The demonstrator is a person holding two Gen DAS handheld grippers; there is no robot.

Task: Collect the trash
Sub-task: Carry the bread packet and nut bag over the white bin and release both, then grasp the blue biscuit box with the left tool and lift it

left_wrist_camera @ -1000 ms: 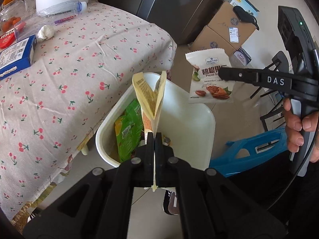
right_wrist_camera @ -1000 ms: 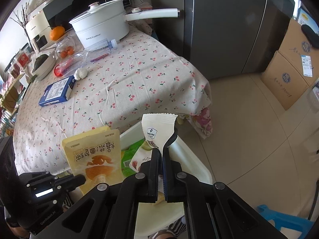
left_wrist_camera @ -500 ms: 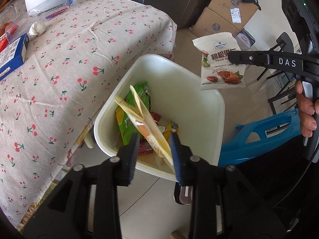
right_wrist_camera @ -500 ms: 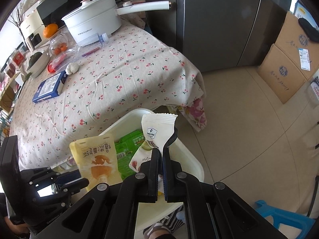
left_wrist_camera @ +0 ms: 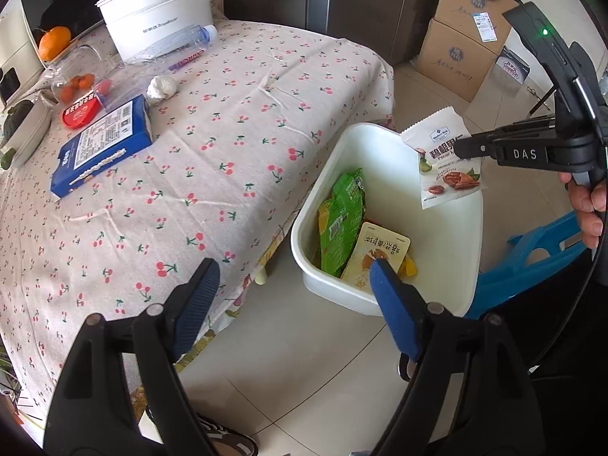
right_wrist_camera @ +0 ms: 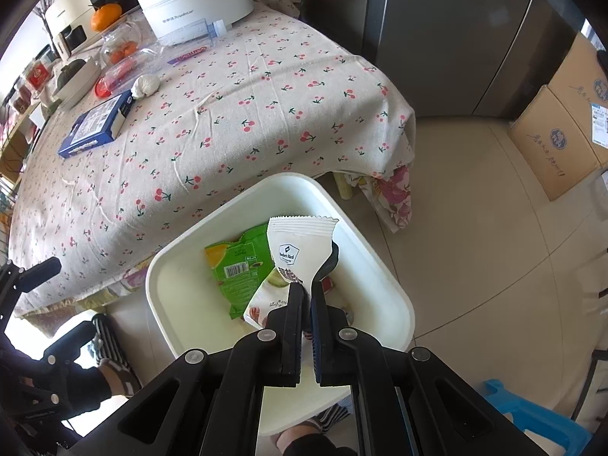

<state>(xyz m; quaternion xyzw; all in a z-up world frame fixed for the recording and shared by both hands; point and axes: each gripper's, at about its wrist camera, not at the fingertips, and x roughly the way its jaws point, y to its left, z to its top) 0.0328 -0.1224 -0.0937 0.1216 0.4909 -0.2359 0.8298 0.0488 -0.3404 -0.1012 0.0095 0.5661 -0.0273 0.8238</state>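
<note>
Left wrist view: we see the white bin (left_wrist_camera: pixel 448 250) on the floor just beside the table edge. Inside it a green wrapper (left_wrist_camera: pixel 342 212) leans on the near wall, with a yellow snack pouch (left_wrist_camera: pixel 380 254) lying next to it. Our left gripper (left_wrist_camera: pixel 292 285) is released, jaws opening, nothing between them; one blue pad sits over the tablecloth (left_wrist_camera: pixel 228 121), the other over the bin rim. The right gripper (left_wrist_camera: pixel 461 148) holds a white nut packet (left_wrist_camera: pixel 444 167) over the bin's far rim. A blue stool (left_wrist_camera: pixel 532 262) touches the bin's right side; open tile floor lies in front of it. On the table: blue box (left_wrist_camera: pixel 102 148), white pot (left_wrist_camera: pixel 159 11), clear jar with small orange fruit (left_wrist_camera: pixel 72 76).

Right wrist view: our right gripper (right_wrist_camera: pixel 307 296) is clenched on the nut packet (right_wrist_camera: pixel 296 243), which hangs above the bin (right_wrist_camera: pixel 380 288). The green wrapper (right_wrist_camera: pixel 239 266) and another printed wrapper (right_wrist_camera: pixel 266 304) lie below. Bare floor is free to the right, up to the cardboard boxes (right_wrist_camera: pixel 562 133). The tablecloth corner hangs just behind the bin.
</note>
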